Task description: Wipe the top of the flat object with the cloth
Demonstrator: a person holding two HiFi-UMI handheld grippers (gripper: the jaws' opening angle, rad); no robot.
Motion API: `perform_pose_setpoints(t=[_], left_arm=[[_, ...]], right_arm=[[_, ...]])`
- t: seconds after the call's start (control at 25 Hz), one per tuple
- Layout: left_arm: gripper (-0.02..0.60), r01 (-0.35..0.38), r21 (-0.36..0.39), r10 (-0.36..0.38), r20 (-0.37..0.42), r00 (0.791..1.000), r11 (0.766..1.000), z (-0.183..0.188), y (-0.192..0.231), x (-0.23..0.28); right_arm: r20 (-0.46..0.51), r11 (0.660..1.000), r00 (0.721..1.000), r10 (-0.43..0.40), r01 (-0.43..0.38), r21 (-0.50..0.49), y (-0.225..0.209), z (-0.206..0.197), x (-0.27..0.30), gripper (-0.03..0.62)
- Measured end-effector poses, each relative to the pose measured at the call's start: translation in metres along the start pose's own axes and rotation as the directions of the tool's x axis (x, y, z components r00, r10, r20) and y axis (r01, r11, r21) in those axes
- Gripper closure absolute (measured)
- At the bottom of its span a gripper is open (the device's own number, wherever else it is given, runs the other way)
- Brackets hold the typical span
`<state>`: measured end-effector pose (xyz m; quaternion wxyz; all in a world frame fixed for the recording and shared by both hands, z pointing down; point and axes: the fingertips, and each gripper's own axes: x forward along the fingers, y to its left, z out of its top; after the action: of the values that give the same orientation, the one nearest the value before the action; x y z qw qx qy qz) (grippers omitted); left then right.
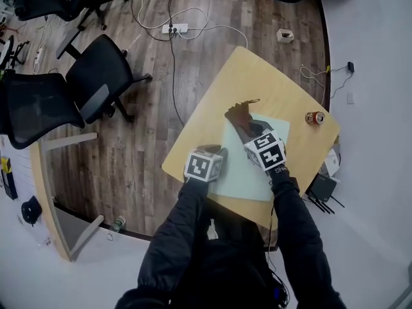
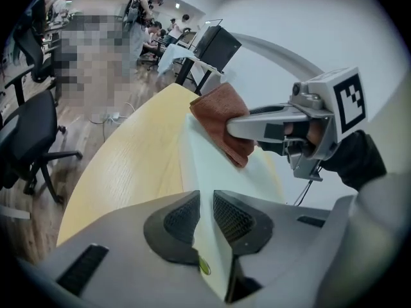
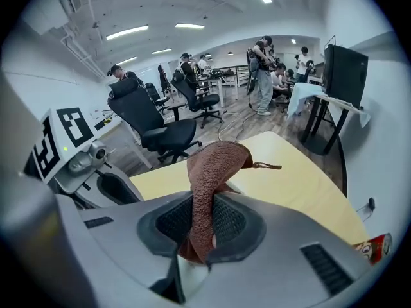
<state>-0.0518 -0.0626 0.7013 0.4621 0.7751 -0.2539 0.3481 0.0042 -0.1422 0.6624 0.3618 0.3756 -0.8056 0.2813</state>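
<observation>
Wooden table bears the pale board, its near edge pinched between the left gripper jaws. Right gripper is clamped on the brown cloth, which sticks out ahead over the board. Best to press it flat, sweep evenly, and hold the board steady.

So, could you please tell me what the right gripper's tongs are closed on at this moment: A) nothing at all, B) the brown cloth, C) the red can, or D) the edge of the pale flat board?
B: in the right gripper view the right gripper has its tongs pinched on the brown cloth, while the red can stands apart on the table.
</observation>
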Motion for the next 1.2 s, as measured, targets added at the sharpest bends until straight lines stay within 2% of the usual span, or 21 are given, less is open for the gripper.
perform_pose_setpoints(t=[0.16, 0.6, 0.8, 1.04, 1.2], left_arm=[[0.495, 0.014, -0.001, -0.014, 0.009, 1.000, 1.000, 0.002, 0.004, 0.000], [0.495, 0.014, 0.002, -0.014, -0.009, 1.000, 1.000, 0.001, 0.006, 0.000], [0.495, 0.012, 0.001, -0.012, -0.015, 1.000, 1.000, -0.001, 0.007, 0.000], [0.494, 0.015, -0.001, -0.015, -0.011, 1.000, 1.000, -0.002, 0.005, 0.000], [0.495, 0.014, -0.005, -0.014, -0.006, 1.000, 1.000, -0.003, 0.004, -0.001]], right_arm=[[-0.041, 1.000, 0.999, 0.027, -0.028, -0.003, 0.009, -0.011, 0.011, 0.519], [-0.029, 0.994, 0.996, 0.086, -0.084, 0.072, 0.043, -0.043, -0.002, 0.519], [-0.048, 0.991, 0.994, 0.103, -0.098, 0.091, 0.074, -0.068, -0.013, 0.519], [-0.033, 0.982, 0.993, 0.112, -0.105, 0.158, 0.102, -0.092, -0.027, 0.519], [-0.051, 0.979, 0.987, 0.151, -0.143, 0.146, 0.130, -0.110, -0.034, 0.519]])
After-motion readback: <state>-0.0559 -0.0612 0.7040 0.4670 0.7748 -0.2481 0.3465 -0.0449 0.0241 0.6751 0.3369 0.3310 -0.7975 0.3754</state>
